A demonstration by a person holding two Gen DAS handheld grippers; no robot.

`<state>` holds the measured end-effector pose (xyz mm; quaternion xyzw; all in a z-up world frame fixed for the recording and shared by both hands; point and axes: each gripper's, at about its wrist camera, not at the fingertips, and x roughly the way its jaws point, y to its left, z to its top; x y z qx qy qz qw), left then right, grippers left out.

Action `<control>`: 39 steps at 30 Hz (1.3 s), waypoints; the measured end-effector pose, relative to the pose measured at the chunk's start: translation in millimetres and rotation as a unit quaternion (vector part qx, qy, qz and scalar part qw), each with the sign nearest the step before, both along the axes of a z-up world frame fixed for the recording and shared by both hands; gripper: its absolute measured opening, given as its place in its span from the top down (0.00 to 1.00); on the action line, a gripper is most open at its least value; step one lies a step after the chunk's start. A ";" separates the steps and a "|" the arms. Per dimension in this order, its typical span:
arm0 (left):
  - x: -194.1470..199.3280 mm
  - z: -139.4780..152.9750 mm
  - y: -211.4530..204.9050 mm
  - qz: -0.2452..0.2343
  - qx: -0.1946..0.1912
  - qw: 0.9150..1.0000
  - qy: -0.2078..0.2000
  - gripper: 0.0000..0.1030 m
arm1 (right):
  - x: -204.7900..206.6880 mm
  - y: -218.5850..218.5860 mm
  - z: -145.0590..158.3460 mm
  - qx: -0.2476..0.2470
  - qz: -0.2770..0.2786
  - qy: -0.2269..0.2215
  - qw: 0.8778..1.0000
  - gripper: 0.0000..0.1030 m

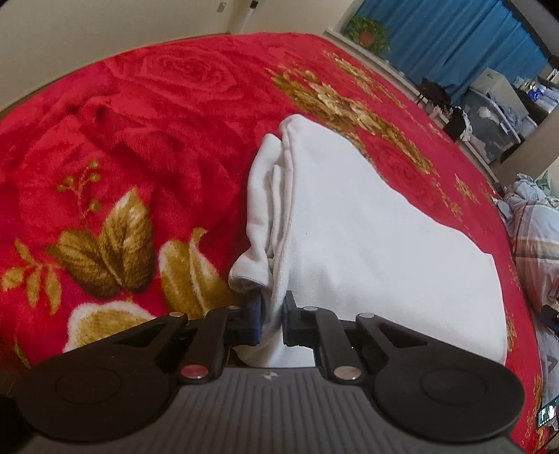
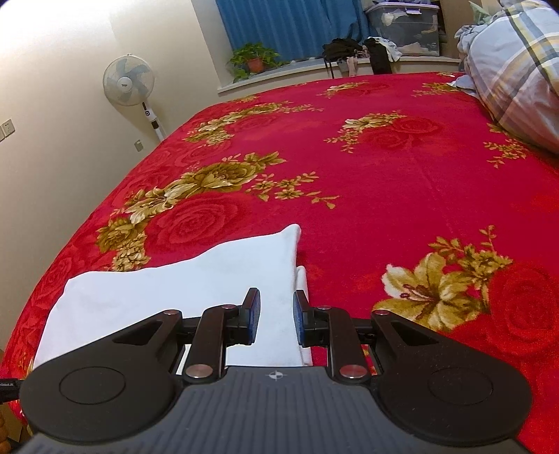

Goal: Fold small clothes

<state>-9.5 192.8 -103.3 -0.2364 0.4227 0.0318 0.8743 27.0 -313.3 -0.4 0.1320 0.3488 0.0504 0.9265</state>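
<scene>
A white garment (image 1: 367, 244) lies partly folded on the red flowered blanket (image 1: 139, 139). My left gripper (image 1: 271, 314) is shut on the garment's bunched left edge, where a sleeve-like fold (image 1: 260, 216) hangs beside it. In the right wrist view the same white garment (image 2: 157, 297) lies flat at the lower left. My right gripper (image 2: 277, 314) is open, its jaws a little apart over the garment's right edge, holding nothing.
A plaid quilt (image 2: 517, 70) is heaped at the bed's far right. A standing fan (image 2: 128, 82) is by the left wall. A potted plant (image 2: 255, 59), dark bags and a storage bin (image 2: 405, 28) line the window sill under blue curtains.
</scene>
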 end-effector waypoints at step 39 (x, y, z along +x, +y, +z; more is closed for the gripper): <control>55.1 -11.6 -259.8 -0.312 0.069 0.947 0.029 0.77 | 6.9 -47.0 -55.1 0.044 -0.054 0.117 0.991 0.72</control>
